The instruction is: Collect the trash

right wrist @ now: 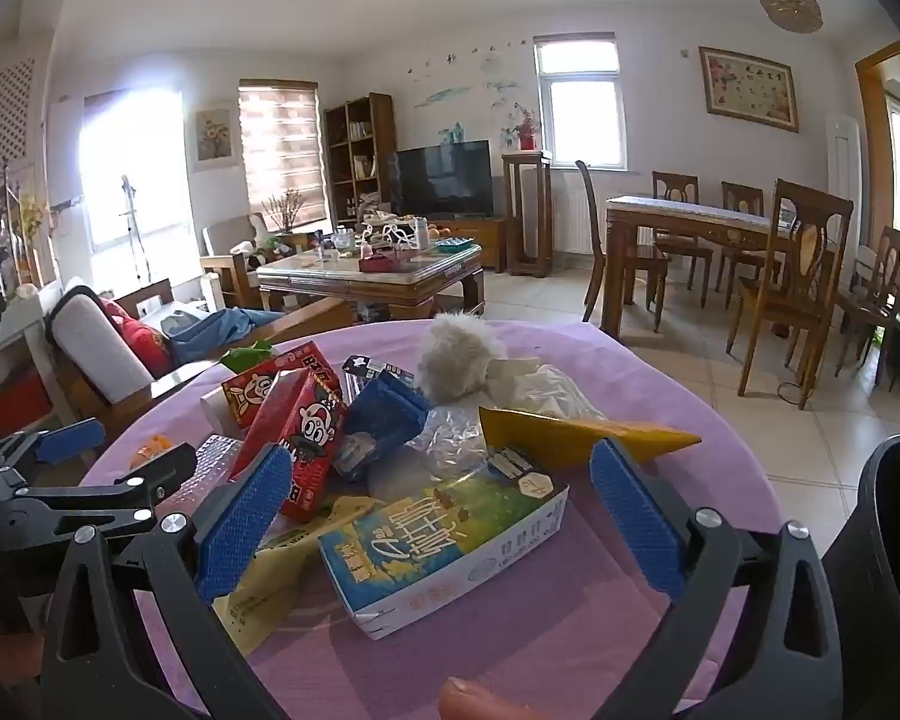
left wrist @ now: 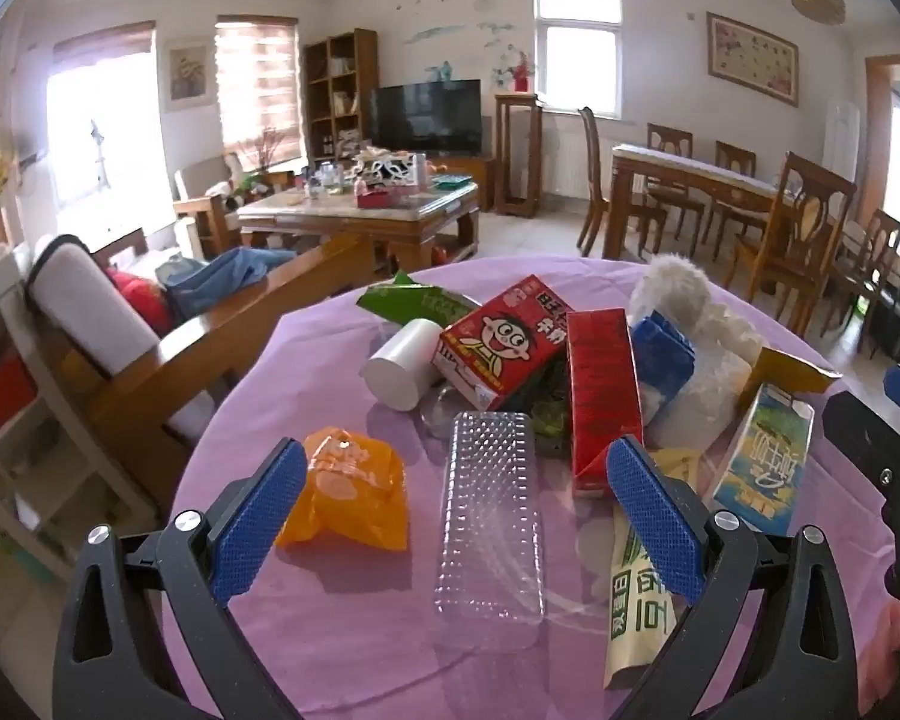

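Trash lies heaped on the round table (left wrist: 306,630) under its lilac cloth, and both claws hang over the near edge, angled down at the pile, each spread wide and pinching nothing.

Between the fingers of the left claw (left wrist: 456,516) sits the clear plastic tray (left wrist: 491,516), its long axis running straight away from the claw, parallel to the blue pads, so the fingers already flank its two long sides. The orange bag (left wrist: 354,489) rests just beside the left finger, on its outer side; the tall red carton (left wrist: 603,396) stands just ahead of the right finger.

Between the fingers of the right claw (right wrist: 444,516) lies the blue-and-green milk carton (right wrist: 444,546), flat on the cloth, its long axis skewed across the gap, one end toward the left finger and the other angled off to the far right. A yellow wrapper (right wrist: 582,435) lies just beyond it.

Each claw looks nearest its own piece: the left to the tray, the right to the milk carton. The tray seems the cleaner pick, being already lined up.
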{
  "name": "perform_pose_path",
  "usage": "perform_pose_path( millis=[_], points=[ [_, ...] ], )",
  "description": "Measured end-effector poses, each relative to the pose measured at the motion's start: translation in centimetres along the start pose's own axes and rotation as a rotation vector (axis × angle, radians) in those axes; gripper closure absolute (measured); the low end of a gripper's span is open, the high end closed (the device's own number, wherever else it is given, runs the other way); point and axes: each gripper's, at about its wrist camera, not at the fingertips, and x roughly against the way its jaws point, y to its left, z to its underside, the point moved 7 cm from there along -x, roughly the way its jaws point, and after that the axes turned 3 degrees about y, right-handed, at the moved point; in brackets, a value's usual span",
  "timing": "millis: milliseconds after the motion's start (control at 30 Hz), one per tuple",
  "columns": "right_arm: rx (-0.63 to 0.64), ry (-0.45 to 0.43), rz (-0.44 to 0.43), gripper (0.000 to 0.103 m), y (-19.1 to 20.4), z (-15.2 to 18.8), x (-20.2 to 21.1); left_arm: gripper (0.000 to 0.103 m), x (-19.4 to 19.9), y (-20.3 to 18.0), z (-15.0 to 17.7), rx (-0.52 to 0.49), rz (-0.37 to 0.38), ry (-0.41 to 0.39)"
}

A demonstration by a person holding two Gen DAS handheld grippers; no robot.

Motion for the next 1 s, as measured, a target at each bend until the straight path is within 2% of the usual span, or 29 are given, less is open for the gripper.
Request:
perform_pose_path(
  millis=[267,333,1000],
  points=[
    [0.003,0.000,-0.001,0.004,0.1,0.0,0.1,0.004,0.0,0.1,0.1,0.020,-0.002,0.007],
    [0.001,-0.003,0.001,0.004,-0.1,0.0,0.1,0.004,-0.7,0.6,0.2,0.034,0.018,0.027],
    [-0.003,-0.002,0.001,0.004,-0.2,0.0,0.1,0.004,-0.8,0.5,0.1,0.034,0.016,0.034]
  ],
)
